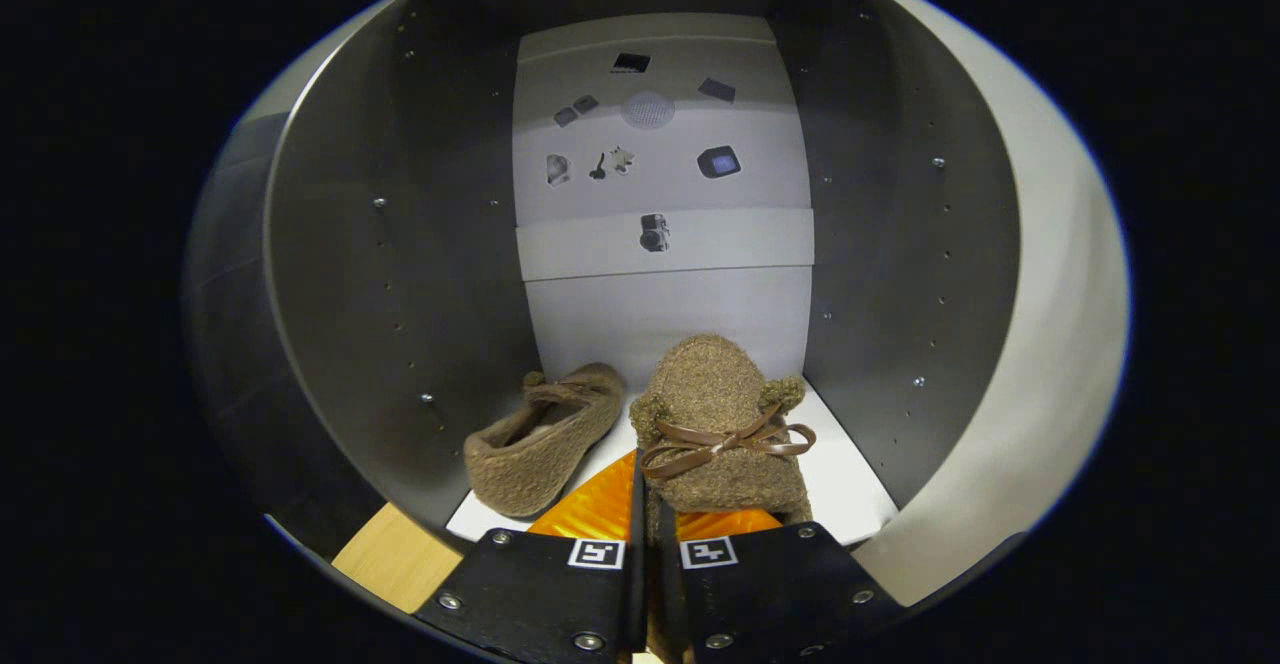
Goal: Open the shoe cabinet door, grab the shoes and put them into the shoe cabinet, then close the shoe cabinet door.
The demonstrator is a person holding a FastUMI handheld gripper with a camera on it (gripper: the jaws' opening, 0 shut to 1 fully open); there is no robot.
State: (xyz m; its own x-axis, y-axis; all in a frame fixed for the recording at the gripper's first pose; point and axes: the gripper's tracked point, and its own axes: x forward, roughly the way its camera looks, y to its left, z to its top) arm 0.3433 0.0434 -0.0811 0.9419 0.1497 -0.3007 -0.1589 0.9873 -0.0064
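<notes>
The shoe cabinet (400,244) is seen open, its dark side walls dotted with shelf-pin holes and a pale back panel (665,144) bearing small printed pictures; no writing can be read. 2 brown fuzzy shoes are contained on its white floor (850,484). The left shoe (540,439) lies just beside the left wall, tipped on its side. The right shoe (725,424), tied with a brown ribbon bow, is gripped at its heel by the gripper (648,554), whose 2 black fingers are clenched on it, over an orange part (595,509).
</notes>
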